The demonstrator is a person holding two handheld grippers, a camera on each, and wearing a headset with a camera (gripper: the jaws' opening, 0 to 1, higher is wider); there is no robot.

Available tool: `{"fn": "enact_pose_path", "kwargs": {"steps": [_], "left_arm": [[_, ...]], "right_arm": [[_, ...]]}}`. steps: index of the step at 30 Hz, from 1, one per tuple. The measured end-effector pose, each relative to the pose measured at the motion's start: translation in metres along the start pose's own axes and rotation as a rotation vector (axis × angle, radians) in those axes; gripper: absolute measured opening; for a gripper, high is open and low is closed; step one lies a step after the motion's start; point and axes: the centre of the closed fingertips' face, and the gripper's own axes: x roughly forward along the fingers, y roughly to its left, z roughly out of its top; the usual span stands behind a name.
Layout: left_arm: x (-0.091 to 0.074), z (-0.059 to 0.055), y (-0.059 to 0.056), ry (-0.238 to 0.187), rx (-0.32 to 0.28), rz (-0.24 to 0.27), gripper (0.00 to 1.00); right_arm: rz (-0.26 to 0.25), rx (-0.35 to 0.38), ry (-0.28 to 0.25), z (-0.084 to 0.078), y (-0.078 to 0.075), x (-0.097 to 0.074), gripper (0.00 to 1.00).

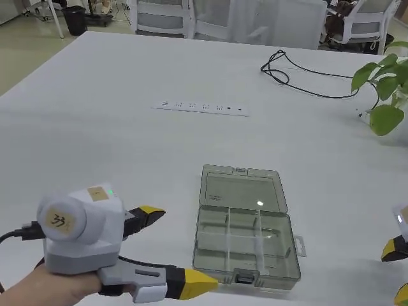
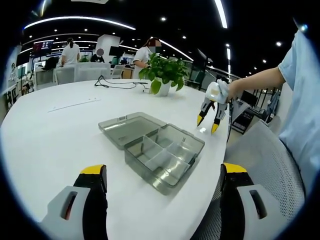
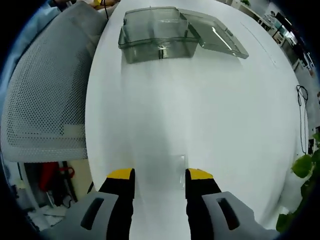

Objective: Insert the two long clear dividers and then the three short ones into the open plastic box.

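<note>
The open smoky plastic box (image 1: 247, 247) lies on the white table, its lid (image 1: 242, 189) folded flat behind it. Clear dividers stand inside and split it into compartments. My left gripper (image 1: 176, 248) is open just left of the box, with nothing between its fingers. From the left gripper view the box (image 2: 165, 150) lies straight ahead of the open left gripper (image 2: 162, 175). My right gripper (image 1: 398, 271) hangs open at the right edge. In its own view the right gripper (image 3: 159, 175) points down at a faint clear divider piece (image 3: 177, 167) lying flat on the table, far from the box (image 3: 157, 37).
A white power strip (image 1: 201, 107) and a black cable (image 1: 299, 76) lie further back. A potted plant (image 1: 386, 89) stands at the far right. A mesh chair (image 3: 45, 100) sits at the table's near edge. People stand in the background (image 2: 70, 50).
</note>
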Motion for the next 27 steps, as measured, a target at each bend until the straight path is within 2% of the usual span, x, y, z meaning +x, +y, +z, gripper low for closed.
{"fn": "enact_pose_path", "kwargs": {"steps": [2,5,6,9,12,15,17,22,27], "left_arm": [[0.000,0.000,0.000,-0.004,-0.005,0.001,0.96],[0.001,0.000,0.000,-0.007,-0.007,0.001,0.96],[0.001,0.000,0.000,-0.006,-0.007,0.000,0.95],[0.001,0.002,0.000,-0.013,-0.008,0.000,0.95],[0.001,0.003,-0.001,-0.013,-0.006,-0.002,0.95],[0.001,0.002,-0.001,-0.011,-0.007,-0.002,0.95],[0.001,0.002,-0.001,-0.013,-0.008,-0.004,0.95],[0.001,0.001,-0.001,-0.010,-0.010,-0.003,0.94],[0.002,0.002,-0.001,-0.012,-0.012,-0.004,0.94]], "right_arm": [[-0.006,-0.028,0.009,-0.001,-0.001,0.001,0.38],[-0.006,-0.014,0.005,-0.001,-0.002,0.000,0.36],[-0.010,-0.031,0.006,-0.001,-0.003,0.000,0.35],[-0.040,-0.083,0.054,-0.012,-0.011,0.003,0.35],[-0.037,-0.065,0.042,-0.012,-0.011,0.004,0.36],[-0.056,-0.079,0.040,-0.013,-0.013,0.004,0.35],[-0.050,-0.019,0.029,-0.013,-0.014,0.005,0.39],[-0.067,-0.024,0.013,-0.012,-0.020,0.003,0.42],[-0.046,-0.037,0.043,-0.017,-0.021,0.008,0.43]]}}
